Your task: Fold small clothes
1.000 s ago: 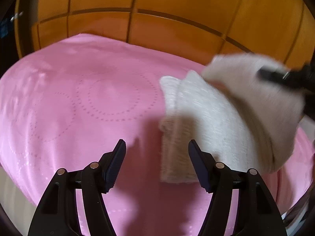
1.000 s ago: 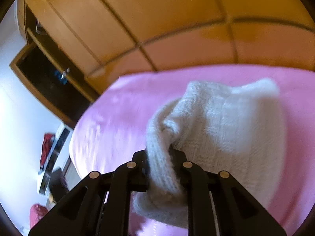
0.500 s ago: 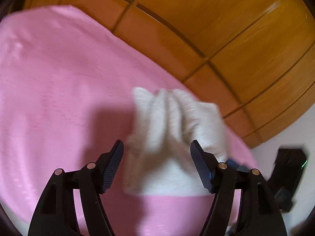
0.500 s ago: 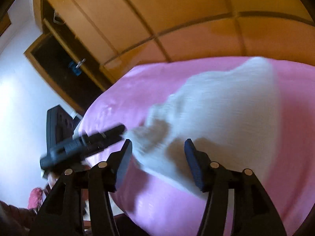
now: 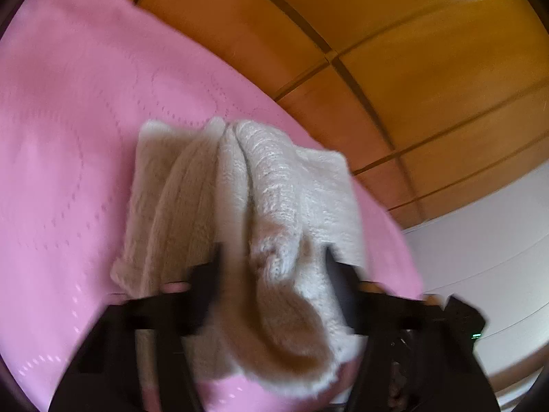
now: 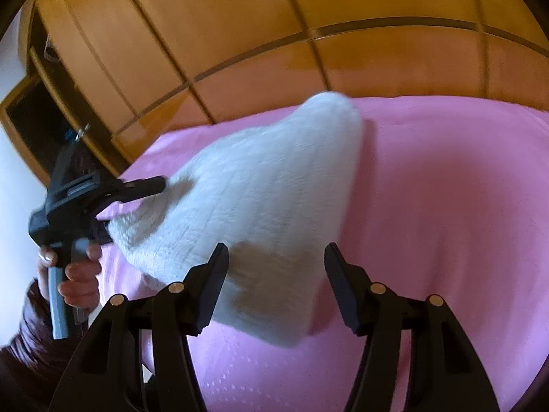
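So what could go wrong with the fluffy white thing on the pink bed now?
The left gripper is closing around a bunched edge of the white knit garment; it might pinch several layers and spoil the fold. The garment lies near the edge of the pink bedspread, so a tug could drag it off. The right gripper is open, holding nothing down, so the piece may slide.

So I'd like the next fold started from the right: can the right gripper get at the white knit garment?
Probably yes: the right gripper is open, with the white knit garment just ahead on the pink bedspread and nothing between them.
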Available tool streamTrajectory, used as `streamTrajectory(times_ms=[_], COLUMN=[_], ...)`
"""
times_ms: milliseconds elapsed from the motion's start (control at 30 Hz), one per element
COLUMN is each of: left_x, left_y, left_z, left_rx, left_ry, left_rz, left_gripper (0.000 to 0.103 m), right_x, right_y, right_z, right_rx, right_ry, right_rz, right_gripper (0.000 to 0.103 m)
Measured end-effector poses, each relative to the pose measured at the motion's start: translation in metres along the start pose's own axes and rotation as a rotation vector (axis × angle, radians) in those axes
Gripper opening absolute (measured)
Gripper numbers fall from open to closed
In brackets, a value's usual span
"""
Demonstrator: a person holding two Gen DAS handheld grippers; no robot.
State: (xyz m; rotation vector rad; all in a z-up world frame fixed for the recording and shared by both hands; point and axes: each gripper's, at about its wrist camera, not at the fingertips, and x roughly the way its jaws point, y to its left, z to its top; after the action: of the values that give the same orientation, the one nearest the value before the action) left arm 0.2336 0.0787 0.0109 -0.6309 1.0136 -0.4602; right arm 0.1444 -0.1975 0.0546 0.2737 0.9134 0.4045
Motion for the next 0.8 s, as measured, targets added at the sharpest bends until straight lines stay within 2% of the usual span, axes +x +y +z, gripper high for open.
streamTrajectory(times_ms=[33, 67, 233, 267, 400, 500, 567, 633, 733, 800], left_x=[0.000, -0.004, -0.042, -0.045, -0.022, -0.016, -0.013, -0.021, -0.021, -0.022], left_y=[-0.006, -0.008, -0.014, -0.013, 0.003, 0.000, -0.008, -0.009, -0.012, -0.014], left_z=[-0.001, -0.001, -0.017, -0.026, -0.045, -0.050, -0.050, -0.053, -0.050, -0.051], left_rx=[0.043, 0.057, 0.147, 0.180, 0.235, 0.251, 0.259, 0.263, 0.286, 0.302], left_ry=[-0.018, -0.043, -0.180, -0.190, -0.136, -0.173, -0.184, -0.201, -0.217, -0.222], left_rz=[0.048, 0.061, 0.132, 0.195, 0.420, 0.474, 0.482, 0.490, 0.505, 0.525], left_gripper=[0.020, 0.017, 0.015, 0.015, 0.017, 0.020, 0.023, 0.034, 0.035, 0.039], right_x=[0.006, 0.011, 0.024, 0.028, 0.052, 0.055, 0.049, 0.042, 0.019, 0.007], right_y=[0.003, 0.009, 0.044, 0.050, 0.056, 0.061, 0.057, 0.052, 0.041, 0.034], right_z=[0.000, -0.002, -0.013, -0.017, -0.024, -0.024, -0.020, -0.012, 0.004, 0.023], right_rx=[-0.016, -0.038, -0.134, -0.158, -0.165, -0.206, -0.202, -0.176, -0.136, -0.112], right_ry=[0.009, 0.016, 0.037, 0.043, 0.079, 0.083, 0.092, 0.089, 0.026, -0.019], right_rz=[0.001, -0.006, 0.015, 0.013, -0.012, -0.038, -0.018, 0.005, 0.006, 0.003], right_gripper=[0.059, 0.059, 0.061, 0.062, 0.067, 0.069, 0.069, 0.067, 0.068, 0.069])
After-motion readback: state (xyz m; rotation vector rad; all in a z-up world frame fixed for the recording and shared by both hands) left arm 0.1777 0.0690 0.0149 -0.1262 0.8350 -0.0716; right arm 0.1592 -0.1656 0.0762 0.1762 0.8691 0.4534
